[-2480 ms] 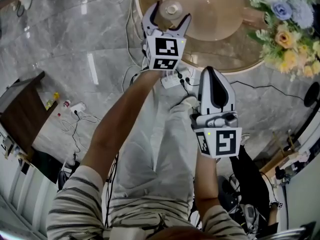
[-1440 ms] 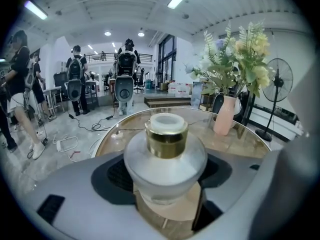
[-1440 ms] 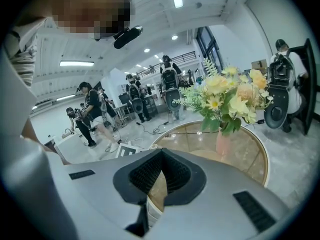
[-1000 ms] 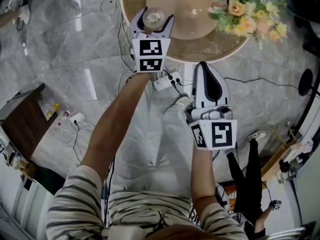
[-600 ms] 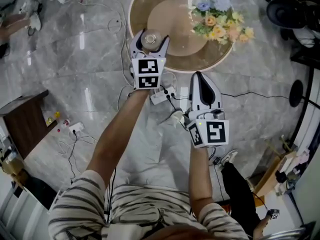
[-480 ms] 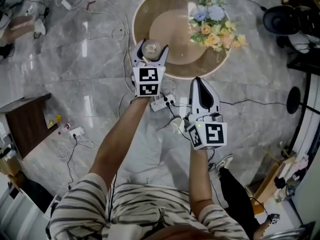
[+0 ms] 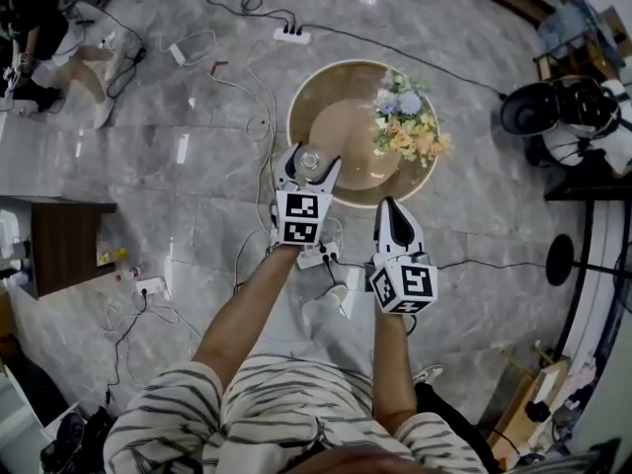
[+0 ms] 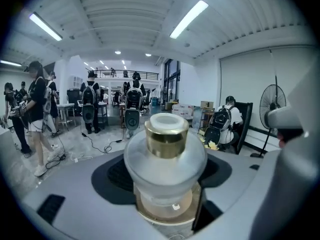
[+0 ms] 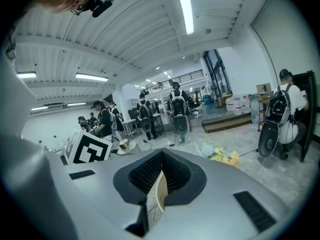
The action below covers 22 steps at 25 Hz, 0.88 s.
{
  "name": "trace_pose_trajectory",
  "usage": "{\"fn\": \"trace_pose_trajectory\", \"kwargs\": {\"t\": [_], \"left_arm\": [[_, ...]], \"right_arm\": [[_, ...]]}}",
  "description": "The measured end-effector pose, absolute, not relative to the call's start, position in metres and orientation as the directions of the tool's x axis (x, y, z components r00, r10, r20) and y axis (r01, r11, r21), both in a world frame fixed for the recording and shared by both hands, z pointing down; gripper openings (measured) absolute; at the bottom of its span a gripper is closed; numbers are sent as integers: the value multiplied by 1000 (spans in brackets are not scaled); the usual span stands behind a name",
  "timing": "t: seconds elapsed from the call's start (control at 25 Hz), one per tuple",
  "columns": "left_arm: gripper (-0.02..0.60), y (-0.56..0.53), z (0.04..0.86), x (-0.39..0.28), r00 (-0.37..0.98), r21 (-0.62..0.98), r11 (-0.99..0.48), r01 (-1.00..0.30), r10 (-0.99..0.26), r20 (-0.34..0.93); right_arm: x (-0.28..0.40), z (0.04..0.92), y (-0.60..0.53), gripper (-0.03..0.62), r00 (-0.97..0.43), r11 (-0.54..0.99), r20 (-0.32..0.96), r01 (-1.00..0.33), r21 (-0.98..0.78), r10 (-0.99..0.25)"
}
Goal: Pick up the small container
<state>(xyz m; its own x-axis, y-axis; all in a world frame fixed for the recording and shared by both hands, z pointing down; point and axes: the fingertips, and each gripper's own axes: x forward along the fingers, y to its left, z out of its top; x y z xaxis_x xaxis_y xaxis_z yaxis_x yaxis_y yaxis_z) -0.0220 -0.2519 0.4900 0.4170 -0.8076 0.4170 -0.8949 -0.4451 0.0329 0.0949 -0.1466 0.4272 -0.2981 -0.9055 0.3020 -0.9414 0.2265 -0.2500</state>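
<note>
Small container (image 7: 309, 158) higher now, above table (image 7: 308, 97) edge

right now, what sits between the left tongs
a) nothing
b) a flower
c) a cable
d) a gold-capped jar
d: the left gripper view shows the frosted, gold-capped jar upright between the left tongs, its sides against their pads.

The small container (image 8: 165, 169), a frosted gold-collared jar, is standing upright, seemingly above the table's (image 7: 326, 87) 8 o'clock rim.
</note>
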Motion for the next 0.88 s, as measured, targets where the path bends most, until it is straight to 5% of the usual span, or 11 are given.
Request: {"fn": "trace_pose_trajectory", "kwargs": {"t": [0.88], "left_arm": [[334, -147, 309, -24, 474, -9, -499, -867, -828, 299]], "right_arm": [[68, 289, -95, -6, -383, 363, 174, -922, -138, -907]]}}
